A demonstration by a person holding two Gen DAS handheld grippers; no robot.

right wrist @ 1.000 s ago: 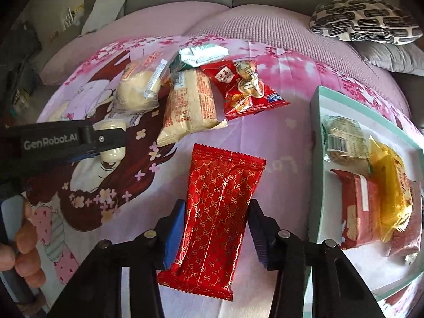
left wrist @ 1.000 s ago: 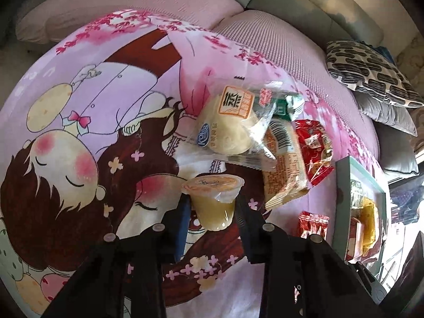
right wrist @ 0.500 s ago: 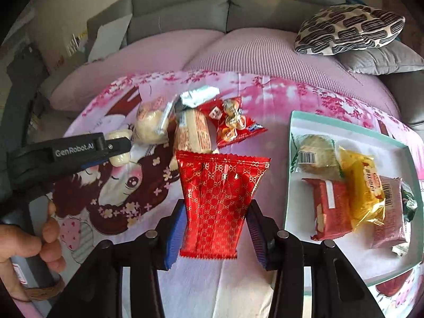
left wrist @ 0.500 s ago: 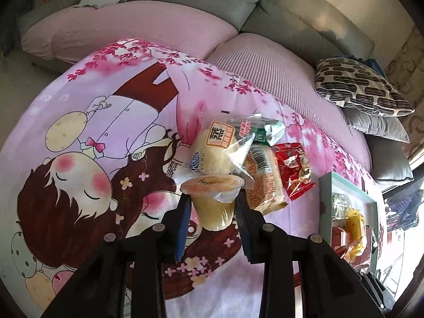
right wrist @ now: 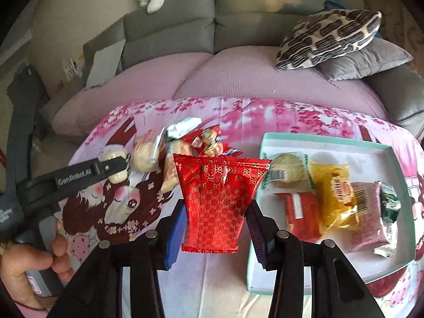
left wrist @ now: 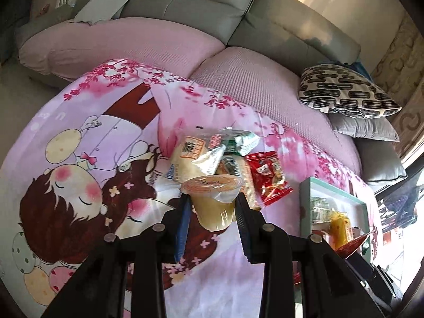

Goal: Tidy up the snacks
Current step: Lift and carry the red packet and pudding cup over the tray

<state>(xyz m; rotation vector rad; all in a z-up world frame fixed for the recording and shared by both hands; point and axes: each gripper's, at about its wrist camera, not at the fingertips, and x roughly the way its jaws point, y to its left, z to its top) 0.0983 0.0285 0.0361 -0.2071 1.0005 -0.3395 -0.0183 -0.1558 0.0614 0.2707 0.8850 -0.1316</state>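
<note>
while the left gripper (left wrist: 212, 209) pinches a jelly cup (left wrist: 213, 200) at frame centre, lifted off the cloth (left wrist: 79, 137), the right gripper (right wrist: 216, 221) clamps a red packet (right wrist: 216, 198) — low centre, just left of the tray (right wrist: 397, 241) holding five snacks. loose snacks (left wrist: 230, 159) lie heaped mid-frame above the cup.

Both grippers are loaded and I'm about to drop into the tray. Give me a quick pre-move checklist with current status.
1. Right gripper holds the red packet: ok, pinched low, top flaring.
2. Left gripper holds the jelly cup: ok, upright, lid sealed.
3. Both loads lifted off the cloth: ok.
4. Free space in the tray: ok, far strip bare; five snacks fill the rest.
5. Left gripper out of the right's path: ok, it is off to the left.
6. Grip firmness on the packet: cannot tell.
</note>
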